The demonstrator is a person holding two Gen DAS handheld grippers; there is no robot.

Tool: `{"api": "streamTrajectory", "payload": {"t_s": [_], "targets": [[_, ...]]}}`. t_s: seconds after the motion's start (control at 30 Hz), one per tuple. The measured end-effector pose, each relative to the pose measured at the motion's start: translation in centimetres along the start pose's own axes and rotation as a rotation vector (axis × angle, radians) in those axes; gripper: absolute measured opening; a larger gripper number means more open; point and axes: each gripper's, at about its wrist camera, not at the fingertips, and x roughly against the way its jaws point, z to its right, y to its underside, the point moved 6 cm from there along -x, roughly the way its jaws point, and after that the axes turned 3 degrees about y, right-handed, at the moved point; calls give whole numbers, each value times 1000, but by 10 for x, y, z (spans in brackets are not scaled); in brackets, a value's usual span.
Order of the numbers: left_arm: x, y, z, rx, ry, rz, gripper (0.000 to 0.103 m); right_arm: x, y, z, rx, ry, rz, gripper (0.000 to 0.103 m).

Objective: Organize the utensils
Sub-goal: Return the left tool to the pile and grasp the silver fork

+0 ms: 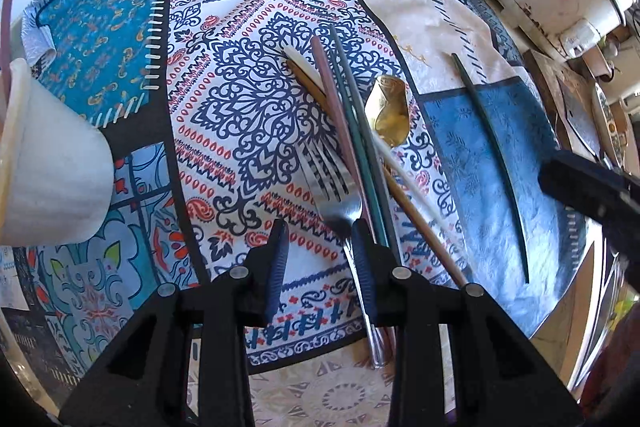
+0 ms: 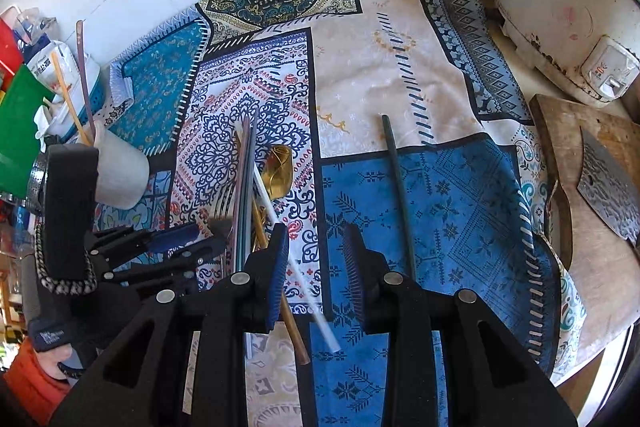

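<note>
A pile of utensils lies on the patterned cloth (image 1: 248, 99): a silver fork (image 1: 332, 183), a gold spoon (image 1: 390, 111), and pink (image 1: 336, 115), green (image 1: 360, 147), brown (image 1: 420, 223) and white chopsticks. My left gripper (image 1: 320, 251) hangs open just above the fork's neck, and only cloth shows between its pads. A lone dark green chopstick (image 2: 396, 195) lies to the right on the blue patch. My right gripper (image 2: 316, 259) is open low over the cloth between the pile and that chopstick. The white chopstick (image 2: 298, 267) lies beneath its gap. The left gripper (image 2: 200, 239) shows by the fork (image 2: 224, 199).
A white cup (image 2: 120, 171) with two chopsticks standing in it sits left of the pile. A white rice cooker (image 2: 560, 7) stands at the back right. A wooden cutting board (image 2: 592, 267) with a cleaver (image 2: 608, 187) lies at the right. Boxes and packets crowd the left wall.
</note>
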Motion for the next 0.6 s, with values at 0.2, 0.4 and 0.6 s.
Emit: {"api": "streamTrajectory", "payload": {"t_s": [0.2,0.4,0.6], "targets": [[-5,-6,3,10,14,-5,31,-4,1,2,-2,0,-10,26],[-7,-12,7,13,-5,6,32,-9,-3,-1,-5,-8,-15,26],[-16,-21,11,6,-14,7,25,-11,-7,-6,-2,-15,-12,26]]}}
